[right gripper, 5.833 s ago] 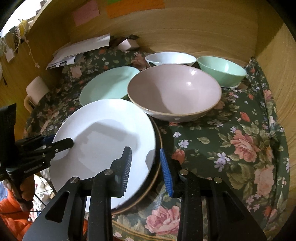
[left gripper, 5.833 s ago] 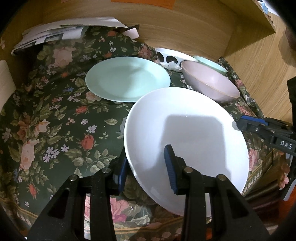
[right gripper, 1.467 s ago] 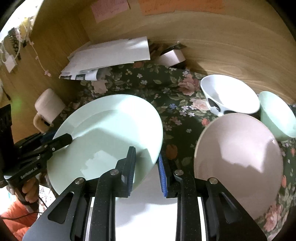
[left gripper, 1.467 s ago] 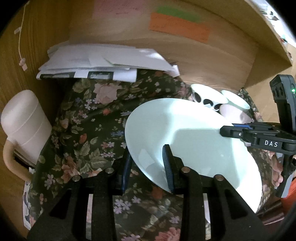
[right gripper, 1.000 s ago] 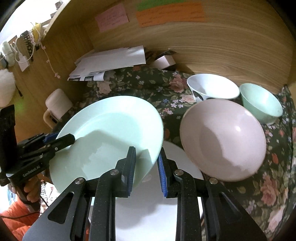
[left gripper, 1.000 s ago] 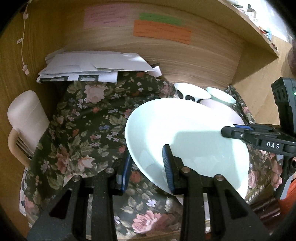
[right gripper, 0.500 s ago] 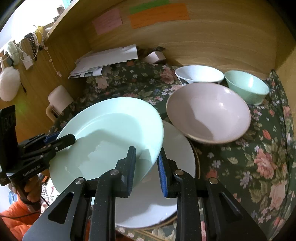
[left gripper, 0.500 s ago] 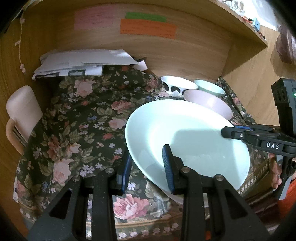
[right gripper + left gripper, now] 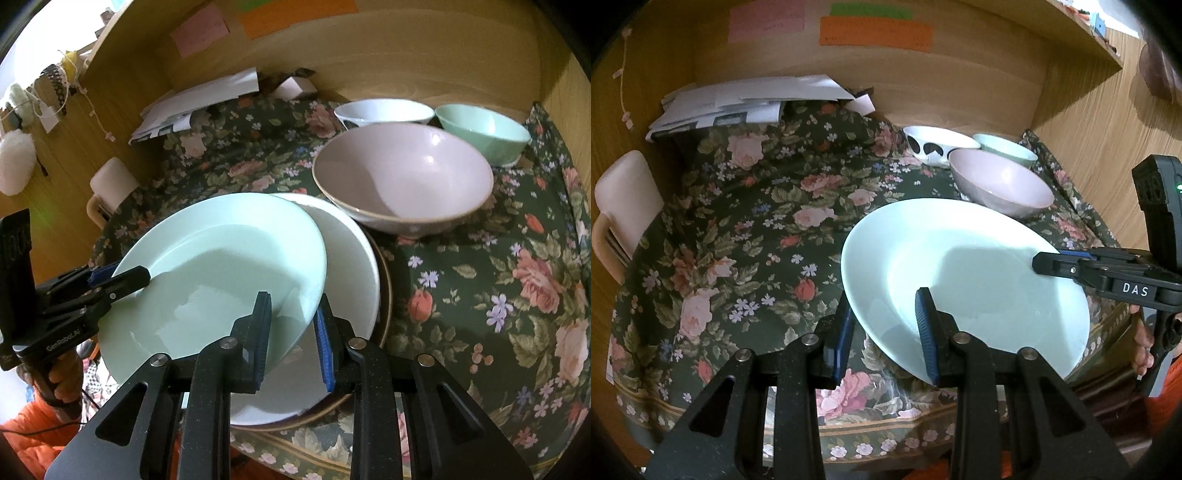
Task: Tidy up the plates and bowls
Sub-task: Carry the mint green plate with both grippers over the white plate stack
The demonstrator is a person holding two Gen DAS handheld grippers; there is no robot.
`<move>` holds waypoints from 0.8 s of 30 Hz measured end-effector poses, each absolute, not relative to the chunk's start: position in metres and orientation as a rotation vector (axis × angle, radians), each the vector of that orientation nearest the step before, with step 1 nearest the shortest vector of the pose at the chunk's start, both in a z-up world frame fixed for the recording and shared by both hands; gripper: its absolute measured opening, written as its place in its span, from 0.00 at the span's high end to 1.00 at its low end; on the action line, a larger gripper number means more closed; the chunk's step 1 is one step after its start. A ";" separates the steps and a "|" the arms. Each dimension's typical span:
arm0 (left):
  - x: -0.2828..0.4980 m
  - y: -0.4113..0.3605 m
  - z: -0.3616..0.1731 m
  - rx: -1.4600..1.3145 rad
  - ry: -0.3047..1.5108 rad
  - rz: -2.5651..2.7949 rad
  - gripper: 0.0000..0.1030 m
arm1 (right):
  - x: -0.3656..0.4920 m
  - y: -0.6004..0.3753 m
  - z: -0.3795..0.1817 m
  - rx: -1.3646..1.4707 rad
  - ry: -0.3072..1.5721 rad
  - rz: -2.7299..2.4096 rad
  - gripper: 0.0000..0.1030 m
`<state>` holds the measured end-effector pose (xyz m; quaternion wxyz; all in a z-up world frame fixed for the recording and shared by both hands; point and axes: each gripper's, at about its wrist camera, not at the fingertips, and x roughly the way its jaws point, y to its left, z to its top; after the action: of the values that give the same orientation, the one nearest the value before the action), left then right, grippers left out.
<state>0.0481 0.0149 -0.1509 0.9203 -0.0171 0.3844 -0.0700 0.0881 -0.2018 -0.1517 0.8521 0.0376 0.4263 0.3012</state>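
While both grippers pinch its rim from opposite sides, the round pale-green ceramic plate (image 9: 221, 280) hangs tilted just above the round white ceramic plate (image 9: 351, 266), which lies on a brown-rimmed plate at the near edge of the floral-clothed table (image 9: 738, 229). The left gripper (image 9: 884, 328) has one blue-padded finger under the green plate's rim and one on its upper face; the right gripper (image 9: 291, 332) clamps the opposite edge the same way. Behind sit the wide pale-pink bowl (image 9: 402, 177), the white bowl with black spots (image 9: 938, 146) and the small mint-green bowl (image 9: 484, 131). Half a second ago the green plate was held higher; now it is lower and overlaps more of the white plate, the grips unchanged.
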 end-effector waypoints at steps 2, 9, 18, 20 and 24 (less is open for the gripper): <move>0.050 0.013 -0.154 -0.035 0.799 -0.144 0.68 | 0.089 -0.204 -0.155 0.087 0.907 0.633 0.79; 0.061 0.009 -0.163 -0.034 0.829 -0.148 0.68 | 0.092 -0.207 -0.162 0.101 0.927 0.620 0.79; 0.071 0.010 -0.174 -0.037 0.873 -0.149 0.68 | 0.093 -0.209 -0.162 0.092 0.925 0.611 0.79; 0.071 0.007 -0.176 -0.017 0.870 -0.149 0.68 | 0.094 -0.210 -0.161 0.093 0.922 0.607 0.79; 0.071 0.005 -0.177 -0.006 0.870 -0.148 0.68 | 0.094 -0.212 -0.160 0.097 0.923 0.601 0.78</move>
<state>0.0707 0.0051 -0.1767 0.9043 -0.0030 0.4209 -0.0715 0.0944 -0.2116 -0.1600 0.8510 0.0462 0.4384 0.2855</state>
